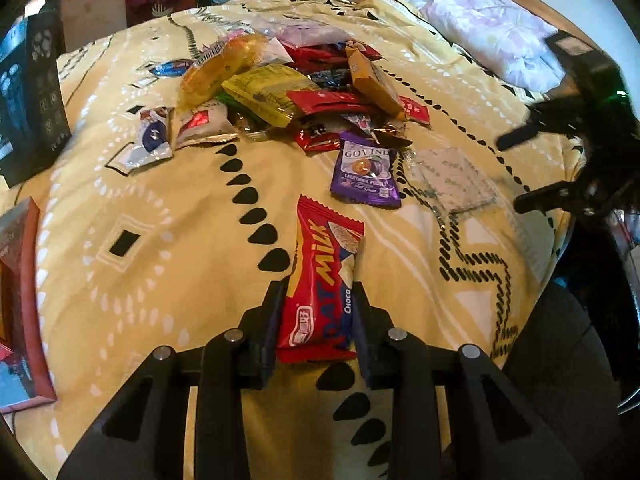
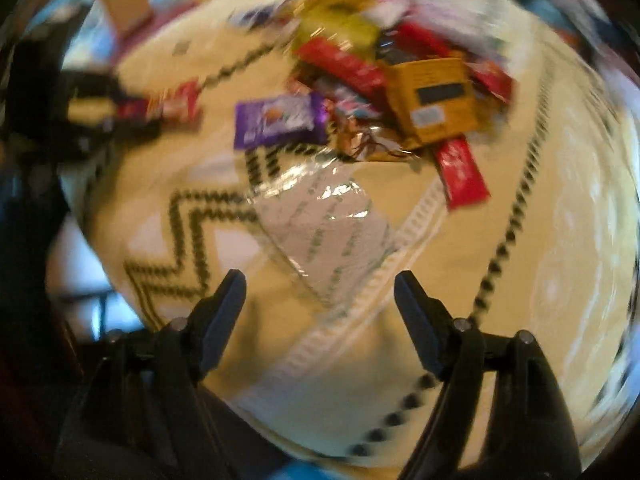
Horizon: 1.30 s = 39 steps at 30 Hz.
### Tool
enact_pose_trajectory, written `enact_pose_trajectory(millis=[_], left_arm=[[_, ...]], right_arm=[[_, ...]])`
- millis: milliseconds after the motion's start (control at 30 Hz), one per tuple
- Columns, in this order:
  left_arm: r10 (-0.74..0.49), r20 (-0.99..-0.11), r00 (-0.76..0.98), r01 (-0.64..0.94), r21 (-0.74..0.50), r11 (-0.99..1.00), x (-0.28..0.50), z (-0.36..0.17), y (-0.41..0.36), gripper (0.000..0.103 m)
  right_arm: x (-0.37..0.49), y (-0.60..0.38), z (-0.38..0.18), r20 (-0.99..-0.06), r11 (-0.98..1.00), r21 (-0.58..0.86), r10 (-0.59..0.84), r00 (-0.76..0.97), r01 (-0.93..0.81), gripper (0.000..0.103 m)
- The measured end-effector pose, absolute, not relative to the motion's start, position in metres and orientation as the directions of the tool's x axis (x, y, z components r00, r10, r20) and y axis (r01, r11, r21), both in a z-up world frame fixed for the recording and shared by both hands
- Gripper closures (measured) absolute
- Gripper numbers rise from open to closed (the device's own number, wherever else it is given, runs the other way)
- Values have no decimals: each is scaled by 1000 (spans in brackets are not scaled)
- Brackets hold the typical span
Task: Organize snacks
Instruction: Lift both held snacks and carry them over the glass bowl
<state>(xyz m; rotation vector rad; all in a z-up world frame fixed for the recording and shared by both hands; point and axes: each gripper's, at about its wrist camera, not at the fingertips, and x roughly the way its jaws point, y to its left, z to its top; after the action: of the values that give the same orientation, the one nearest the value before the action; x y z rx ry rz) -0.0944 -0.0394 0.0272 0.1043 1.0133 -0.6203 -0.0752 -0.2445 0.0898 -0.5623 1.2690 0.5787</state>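
Note:
My left gripper (image 1: 318,292) is shut on a red Oat Milk snack packet (image 1: 320,280), whose top end sticks out ahead of the fingers over the yellow patterned bedspread (image 1: 168,240). Beyond it lie a purple Govinda packet (image 1: 366,172), a clear plastic sachet (image 1: 450,180) and a heap of mixed snacks (image 1: 280,88). The right wrist view is blurred. There my right gripper (image 2: 320,284) stands open with nothing between its fingers, just short of the clear sachet (image 2: 332,236). The purple packet (image 2: 280,120) and an orange-brown packet (image 2: 436,100) lie further off. My right gripper (image 1: 516,172) also shows at the right edge of the left wrist view.
A dark box (image 1: 28,96) stands at the left edge of the bed and a red-brown box (image 1: 20,300) lies nearer. A white floral quilt (image 1: 460,12) is bunched at the back right. The bed's edge (image 1: 552,248) drops off to the right.

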Motion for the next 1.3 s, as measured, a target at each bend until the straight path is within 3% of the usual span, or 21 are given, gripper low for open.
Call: enact_pose_trajectory(millis=[67, 267, 433, 500, 567, 600, 967, 1167, 1300], left_arm=[[-437, -822, 366, 524, -207, 827, -93, 25, -40, 70], [-438, -827, 353, 519, -217, 827, -88, 23, -42, 70], [-435, -827, 356, 526, -207, 825, -86, 23, -43, 70], [-431, -824, 367, 527, -197, 827, -87, 23, -43, 70], [-422, -814, 401, 522, -175, 835, -90, 28, -42, 70], [-424, -807, 411, 519, -175, 837, -90, 30, -41, 70], [-416, -661, 625, 449, -132, 884, -97, 120, -7, 71], [-313, -580, 752, 325, -87, 942, -99, 183, 60, 71], [-183, -518, 836, 169, -75, 983, -101, 231, 135, 71]], right_arm=[[-58, -240, 74, -984, 650, -123, 17, 176, -750, 23], [-31, -227, 42, -999, 544, -27, 13, 40, -838, 19], [-30, -218, 31, -998, 539, -45, 21, 67, -841, 17], [-35, -217, 28, -996, 572, -42, 41, 80, -819, 23], [-41, -219, 30, -993, 617, -25, 75, 90, -787, 50], [-41, -223, 34, -990, 642, -19, 92, 102, -767, 53], [-48, -225, 120, -869, 854, 33, 282, 407, -520, 56], [-38, -179, 188, -733, 848, 73, 402, 548, -524, 56], [-24, -119, 232, -647, 800, 130, 516, 561, -586, 56]])
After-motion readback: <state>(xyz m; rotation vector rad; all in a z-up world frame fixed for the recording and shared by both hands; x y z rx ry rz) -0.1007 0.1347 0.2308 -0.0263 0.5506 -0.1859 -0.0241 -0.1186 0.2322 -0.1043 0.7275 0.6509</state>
